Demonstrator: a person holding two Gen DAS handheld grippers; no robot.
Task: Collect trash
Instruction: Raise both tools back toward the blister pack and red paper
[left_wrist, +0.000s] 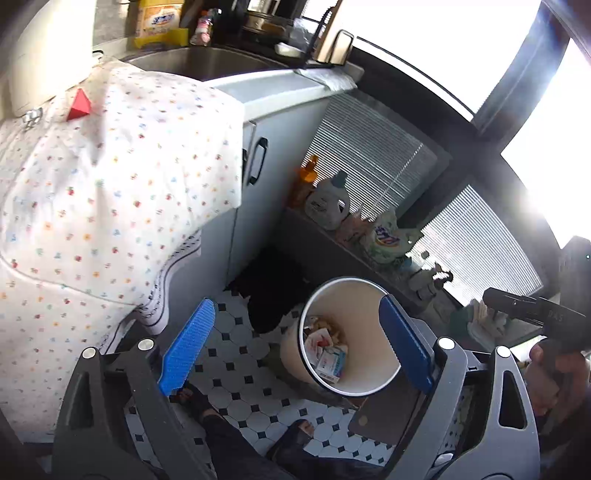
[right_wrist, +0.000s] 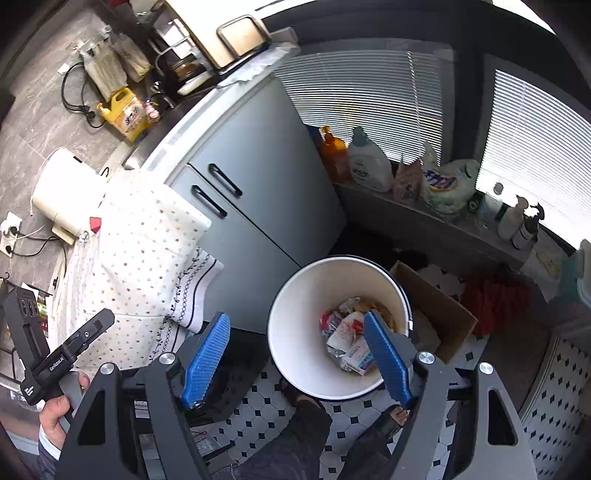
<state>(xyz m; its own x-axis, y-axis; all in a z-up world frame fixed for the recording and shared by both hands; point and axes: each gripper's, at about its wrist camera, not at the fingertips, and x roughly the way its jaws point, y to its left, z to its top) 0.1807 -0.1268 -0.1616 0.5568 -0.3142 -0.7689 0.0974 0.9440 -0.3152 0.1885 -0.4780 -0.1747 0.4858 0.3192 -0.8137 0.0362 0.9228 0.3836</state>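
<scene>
One white trash bin (right_wrist: 291, 310) sits on the tiled floor (right_wrist: 266, 402) by the grey cabinet (right_wrist: 258, 192), wrappers and cartons (right_wrist: 351, 343) piled inside; left gripper (left_wrist: 295, 347) and right gripper (right_wrist: 299, 358) both spread wide, holding nothing, cardboard box (right_wrist: 443, 314) just beside

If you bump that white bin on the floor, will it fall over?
Probably it would slide or wobble first. The bin is tall with thin walls, so it likely feels light. Only some wrappers and small boxes sit at the bottom, little weight to steady it, so a hard knock near the rim might tip it.
</scene>
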